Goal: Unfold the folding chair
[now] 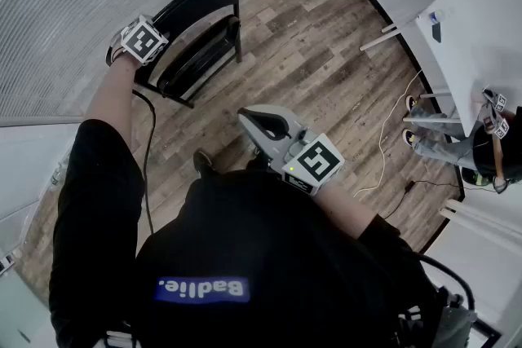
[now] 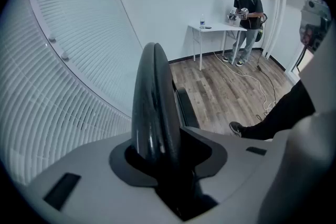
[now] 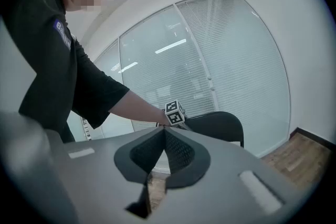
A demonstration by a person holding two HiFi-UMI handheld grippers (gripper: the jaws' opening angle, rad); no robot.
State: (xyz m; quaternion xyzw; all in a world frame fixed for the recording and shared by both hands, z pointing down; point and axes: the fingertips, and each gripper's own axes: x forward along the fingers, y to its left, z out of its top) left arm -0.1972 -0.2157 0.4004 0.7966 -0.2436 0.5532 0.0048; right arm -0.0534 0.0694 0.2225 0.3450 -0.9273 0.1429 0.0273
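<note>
A black folding chair [image 1: 196,28] stands on the wood floor by the blinds, its seat lying close against the frame. My left gripper [image 1: 132,59] reaches down onto the top of the backrest. In the left gripper view the curved black backrest edge [image 2: 152,92] runs up between the jaws, and the left gripper [image 2: 164,140] is shut on it. My right gripper [image 1: 246,118] hovers in front of my body, right of the chair, shut with nothing in it. The right gripper view shows the meeting pads of the right gripper [image 3: 164,131], the chair [image 3: 223,124] beyond, and the left gripper's marker cube [image 3: 175,112].
A glass wall with blinds [image 1: 65,12] is right behind the chair. A white table [image 2: 218,29] stands at the far wall with another person [image 2: 245,8] at it. A white cable [image 1: 391,138] trails over the floor to the right.
</note>
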